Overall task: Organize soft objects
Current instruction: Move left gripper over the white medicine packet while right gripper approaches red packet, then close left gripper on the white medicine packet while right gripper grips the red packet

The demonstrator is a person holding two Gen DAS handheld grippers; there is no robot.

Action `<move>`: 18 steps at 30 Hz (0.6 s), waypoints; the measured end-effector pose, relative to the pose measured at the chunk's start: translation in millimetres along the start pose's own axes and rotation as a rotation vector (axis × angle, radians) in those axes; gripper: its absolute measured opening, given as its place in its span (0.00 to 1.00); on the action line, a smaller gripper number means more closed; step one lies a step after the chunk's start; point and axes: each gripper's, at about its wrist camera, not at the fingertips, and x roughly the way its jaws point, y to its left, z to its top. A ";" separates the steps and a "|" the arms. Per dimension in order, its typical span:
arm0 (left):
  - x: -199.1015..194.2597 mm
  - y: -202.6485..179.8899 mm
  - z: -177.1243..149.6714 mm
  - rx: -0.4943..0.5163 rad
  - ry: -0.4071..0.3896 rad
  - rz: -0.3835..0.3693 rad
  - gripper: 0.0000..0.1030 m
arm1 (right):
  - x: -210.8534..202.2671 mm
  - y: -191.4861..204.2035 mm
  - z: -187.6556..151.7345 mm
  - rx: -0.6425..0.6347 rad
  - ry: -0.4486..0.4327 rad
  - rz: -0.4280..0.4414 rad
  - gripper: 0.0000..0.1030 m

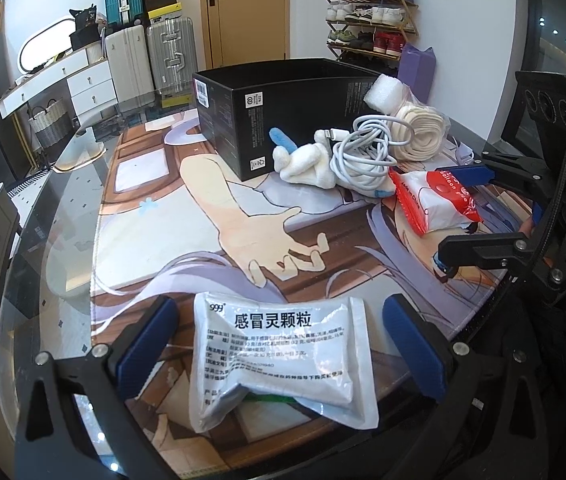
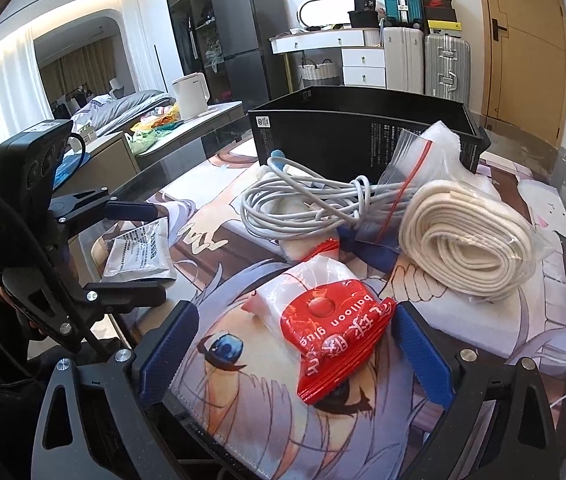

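white medicine sachet (image 1: 279, 360) between spread left gripper (image 1: 279, 344) fingers, untouched; red balloon glue packet (image 2: 335, 336) between spread right gripper (image 2: 297, 344) fingers, near tabletop (image 1: 63, 208) edge.

I see: white sachet (image 1: 279, 364) with black print, red-and-white balloon glue pack (image 2: 335, 328), black box (image 1: 283, 112), white cable (image 2: 303, 204), cream rope coil (image 2: 467, 240), white plush (image 1: 307, 164), anime-print mat (image 1: 211, 216), blue pads (image 2: 171, 352).

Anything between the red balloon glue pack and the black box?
Yes: the coiled white cable and the white plush toy lie between the red balloon glue pack and the black box. The left wrist view shows both.
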 end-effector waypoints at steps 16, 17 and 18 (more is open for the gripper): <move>-1.8 -0.8 0.3 0.011 0.001 -0.010 0.98 | 0.8 -6.1 1.6 0.011 -0.016 -0.060 0.62; -2.6 -1.4 0.2 0.016 0.000 -0.015 0.96 | 0.5 -6.3 1.2 0.011 -0.017 -0.058 0.61; -3.6 -2.1 0.0 0.020 -0.001 -0.020 0.93 | -0.3 -6.2 0.7 0.009 -0.018 -0.056 0.60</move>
